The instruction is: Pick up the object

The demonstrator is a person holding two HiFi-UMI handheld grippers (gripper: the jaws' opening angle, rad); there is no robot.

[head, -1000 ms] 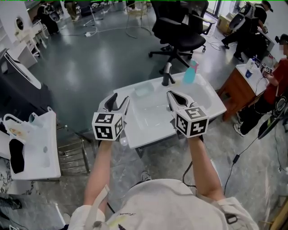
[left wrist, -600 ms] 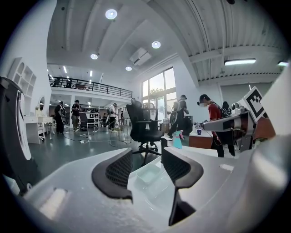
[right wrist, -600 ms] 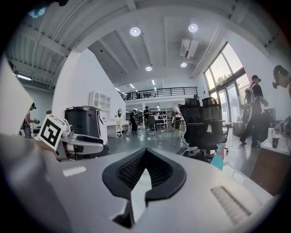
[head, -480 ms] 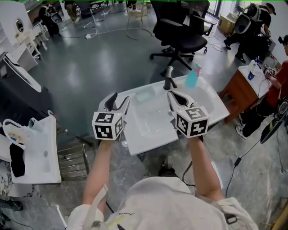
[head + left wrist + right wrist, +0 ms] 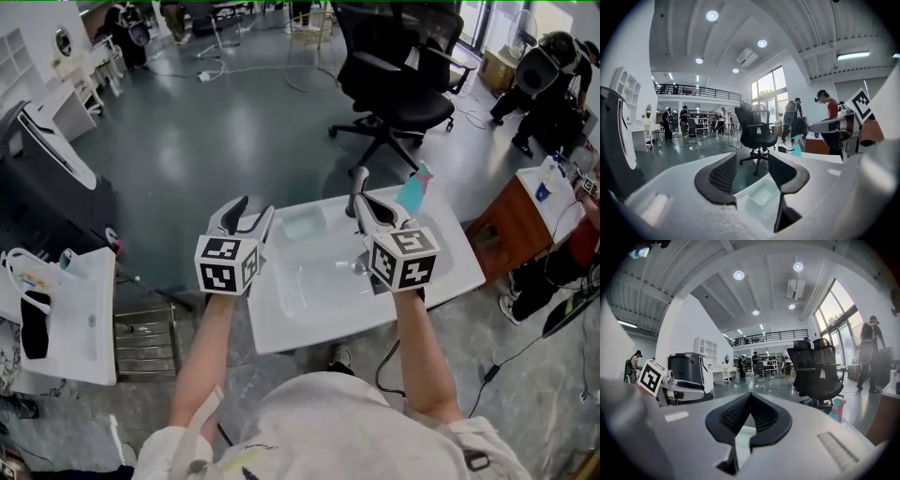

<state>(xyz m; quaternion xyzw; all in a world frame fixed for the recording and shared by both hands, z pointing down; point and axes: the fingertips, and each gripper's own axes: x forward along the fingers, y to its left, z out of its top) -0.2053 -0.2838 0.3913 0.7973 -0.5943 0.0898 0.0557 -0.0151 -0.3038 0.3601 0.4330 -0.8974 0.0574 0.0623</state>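
A white basin table stands in front of me, seen in the head view. On its far right corner stands a teal spray bottle with a pink trigger, beside a dark faucet. A clear shallow tray lies at the basin's far left. My left gripper hovers open over the basin's left edge, nothing between its pads. My right gripper hovers shut and holds nothing, near the faucet. The left gripper view shows the left gripper, the tray and the bottle. The right gripper has its pads touching, with the bottle to the right.
A black office chair stands behind the basin. A wooden desk and people are at the right. At the left are a white table with a bag and a metal rack. Cables run across the grey floor.
The head view has shifted, so the basin and the chair sit lower and further right in the picture. Both grippers keep their pose, the left open and the right shut.
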